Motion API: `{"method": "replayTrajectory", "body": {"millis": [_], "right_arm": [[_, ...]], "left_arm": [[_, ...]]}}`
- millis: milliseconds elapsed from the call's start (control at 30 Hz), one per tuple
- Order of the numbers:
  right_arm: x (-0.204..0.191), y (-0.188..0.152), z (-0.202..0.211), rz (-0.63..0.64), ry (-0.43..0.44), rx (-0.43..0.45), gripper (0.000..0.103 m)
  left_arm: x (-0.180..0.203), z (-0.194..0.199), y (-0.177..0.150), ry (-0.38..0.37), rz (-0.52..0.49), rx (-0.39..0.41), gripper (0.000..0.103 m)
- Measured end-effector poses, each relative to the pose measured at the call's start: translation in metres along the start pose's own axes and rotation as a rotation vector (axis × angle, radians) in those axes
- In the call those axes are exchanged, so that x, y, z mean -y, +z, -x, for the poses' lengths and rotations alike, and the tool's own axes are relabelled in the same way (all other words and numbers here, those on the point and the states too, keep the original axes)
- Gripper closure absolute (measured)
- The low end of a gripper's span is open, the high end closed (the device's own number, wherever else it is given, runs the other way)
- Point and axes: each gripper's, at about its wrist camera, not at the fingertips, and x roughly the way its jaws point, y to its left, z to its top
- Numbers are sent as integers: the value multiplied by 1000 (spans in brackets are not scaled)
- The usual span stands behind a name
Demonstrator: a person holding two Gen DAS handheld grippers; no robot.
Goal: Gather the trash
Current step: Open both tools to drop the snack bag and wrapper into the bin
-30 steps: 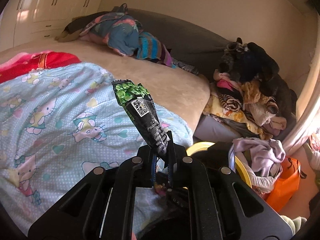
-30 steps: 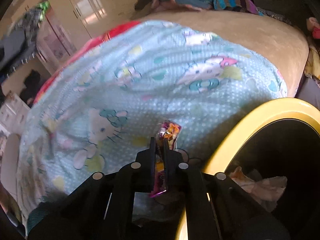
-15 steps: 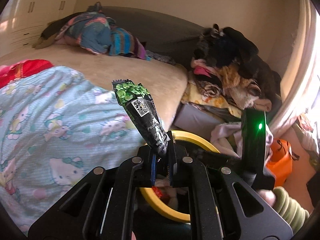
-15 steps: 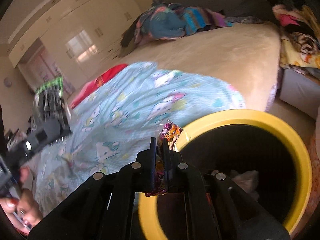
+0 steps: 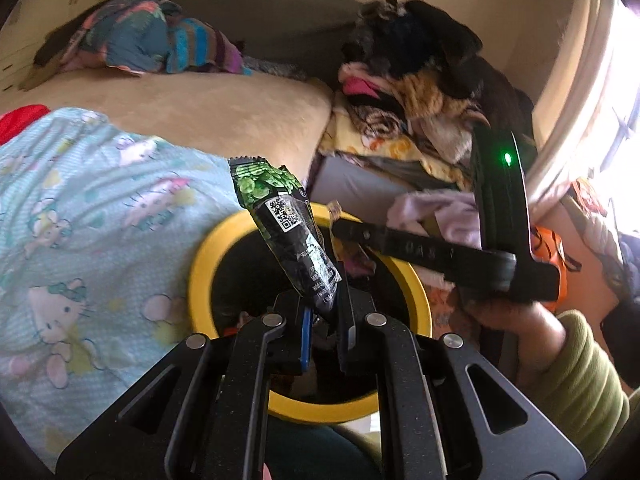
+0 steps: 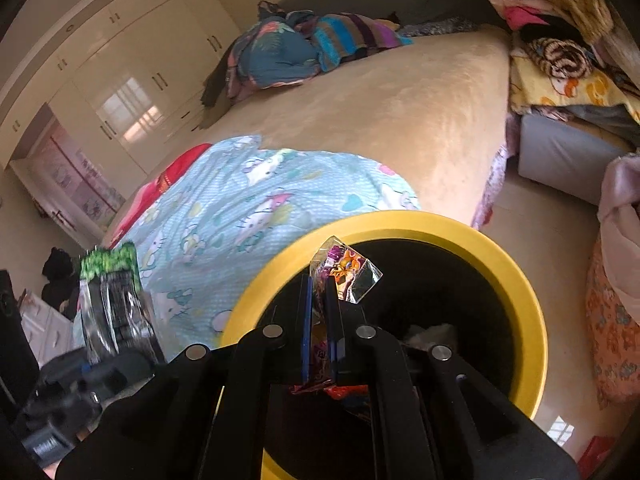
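Observation:
My left gripper is shut on a black and green snack wrapper that sticks up and to the left, above the yellow-rimmed black bin. In the right wrist view my right gripper is shut on a small colourful clear wrapper over the same bin. The bin holds some crumpled trash at its bottom. The right gripper also reaches in from the right in the left wrist view, held by a hand in a green sleeve. The left gripper's green wrapper shows at the left of the right wrist view.
The bin stands on the floor beside a bed with a light blue cartoon-cat blanket and beige cover. A pile of clothes sits on a grey box to the right. An orange bag lies behind the right gripper. White wardrobes line the far wall.
Both grippers have swung from over the blanket to above the bin, each keeping its wrapper. The right gripper and its hand have come into the left wrist view.

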Motion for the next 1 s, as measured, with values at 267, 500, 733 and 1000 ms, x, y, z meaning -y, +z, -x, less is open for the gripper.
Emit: {"method": "replayTrajectory", "body": {"millis": [267, 500, 733, 1000], "right_arm": [[24, -4, 3, -46, -20, -8, 96], [37, -4, 4, -89, -28, -15, 85], [41, -4, 5, -96, -38, -17, 58], [31, -5, 9, -63, -69, -13, 30]], "left_arm": [[16, -27, -14, -31, -40, -82, 97], [22, -49, -21, -27, -66, -140, 55], [14, -45, -19, 20, -58, -124, 27], [5, -29, -15, 59, -28, -100, 10]]}}
